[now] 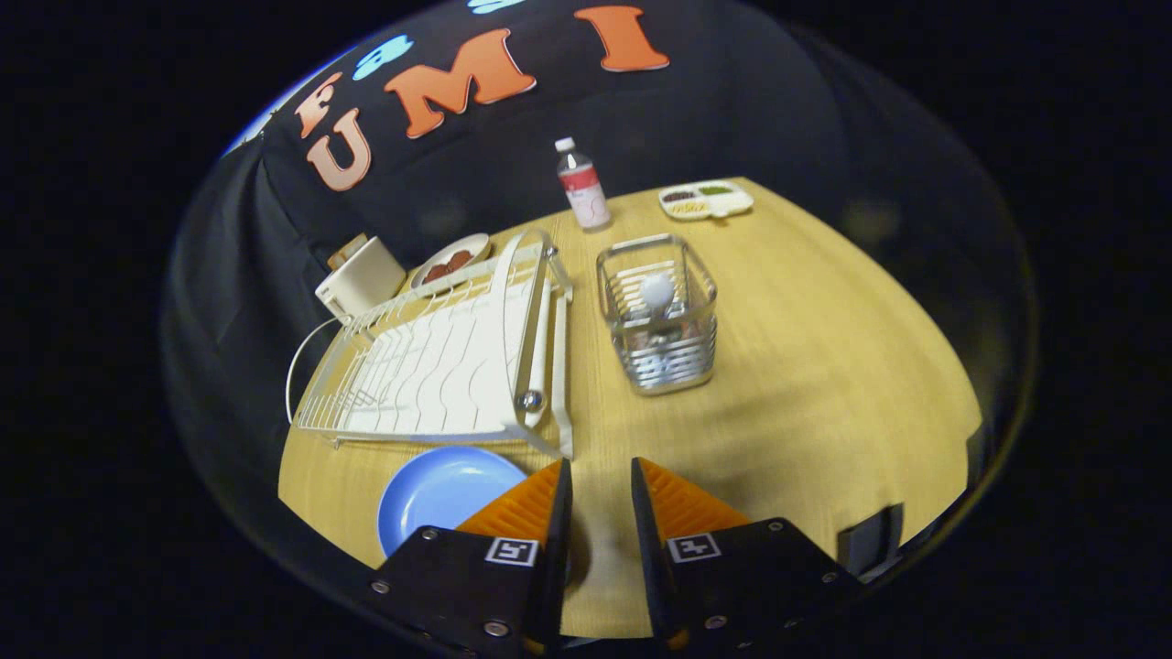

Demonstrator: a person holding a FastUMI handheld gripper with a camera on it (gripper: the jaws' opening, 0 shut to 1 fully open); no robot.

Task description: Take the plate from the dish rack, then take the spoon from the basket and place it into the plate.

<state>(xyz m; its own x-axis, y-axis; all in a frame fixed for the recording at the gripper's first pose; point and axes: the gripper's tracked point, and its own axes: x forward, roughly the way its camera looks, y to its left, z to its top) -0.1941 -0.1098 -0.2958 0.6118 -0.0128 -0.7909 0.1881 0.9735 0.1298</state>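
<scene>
A hand-held gripper (600, 476) hovers over a wooden table (824, 384), its fingers a narrow gap apart with nothing between them. A blue plate (444, 494) lies flat on the table just beside the left finger, in front of a white dish rack (430, 366). Beyond the fingers stands a wire basket (657, 320) holding a spoon (656, 291), bowl up.

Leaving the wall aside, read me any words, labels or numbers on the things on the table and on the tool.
Bottle label: too small and blurred to read.
Square markers on the tool: black-and-white patterns, no words.
Dish rack, basket, blue plate, divided tray: no text seen.
The tool's fingers stand open over the table, beside the blue plate, gripping nothing.
</scene>
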